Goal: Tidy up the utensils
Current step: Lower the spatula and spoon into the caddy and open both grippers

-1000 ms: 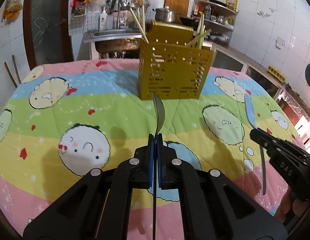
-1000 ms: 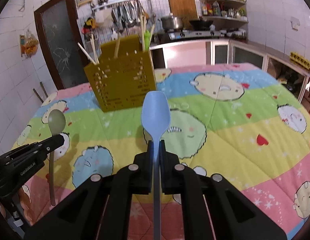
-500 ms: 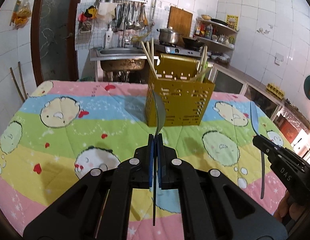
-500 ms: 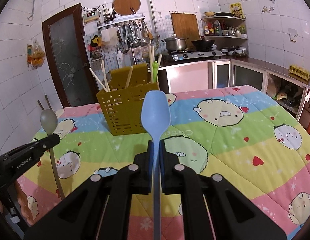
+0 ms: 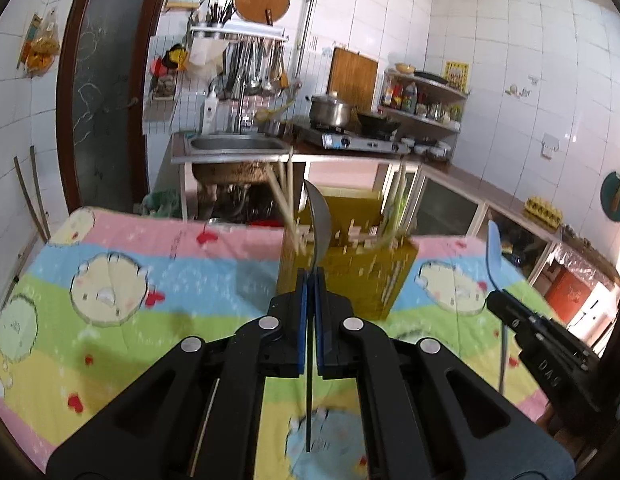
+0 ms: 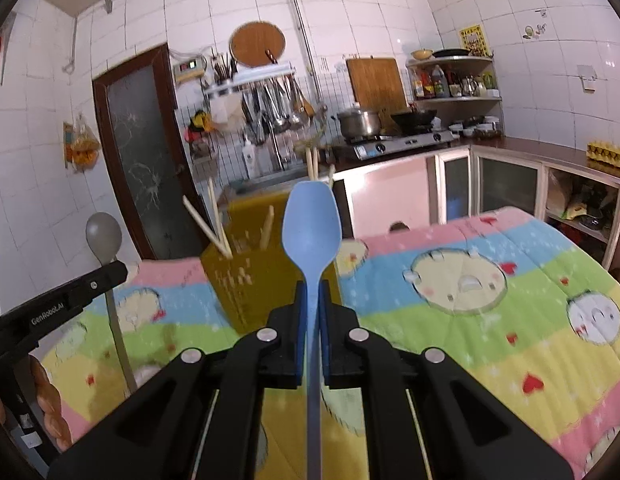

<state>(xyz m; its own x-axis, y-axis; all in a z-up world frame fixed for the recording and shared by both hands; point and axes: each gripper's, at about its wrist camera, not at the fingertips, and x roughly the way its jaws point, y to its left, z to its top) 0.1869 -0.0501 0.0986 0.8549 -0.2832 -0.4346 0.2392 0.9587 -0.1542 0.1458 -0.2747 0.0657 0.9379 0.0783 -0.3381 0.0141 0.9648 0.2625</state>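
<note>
My left gripper [image 5: 310,276] is shut on a grey spoon [image 5: 319,220], held upright, bowl edge-on, in front of the yellow slotted utensil holder [image 5: 349,276]. The holder stands on the table with several chopsticks [image 5: 284,204] in it. My right gripper [image 6: 311,286] is shut on a blue spoon [image 6: 311,232], bowl up, just in front of the same holder [image 6: 246,280]. In the left wrist view the right gripper [image 5: 493,298] with the blue spoon [image 5: 493,246] is at the right. In the right wrist view the left gripper [image 6: 120,268] with the grey spoon [image 6: 104,238] is at the left.
The table is covered with a striped cartoon quilt [image 5: 110,280]. Behind it are a steel sink [image 5: 234,144], a gas stove with a pot [image 5: 329,110], a rack of hanging utensils [image 6: 270,100] and cabinets [image 6: 505,184] along the right.
Both grippers have risen and moved closer to the yellow holder, each still holding its spoon. The view now takes in more of the kitchen wall and less of the quilt.
</note>
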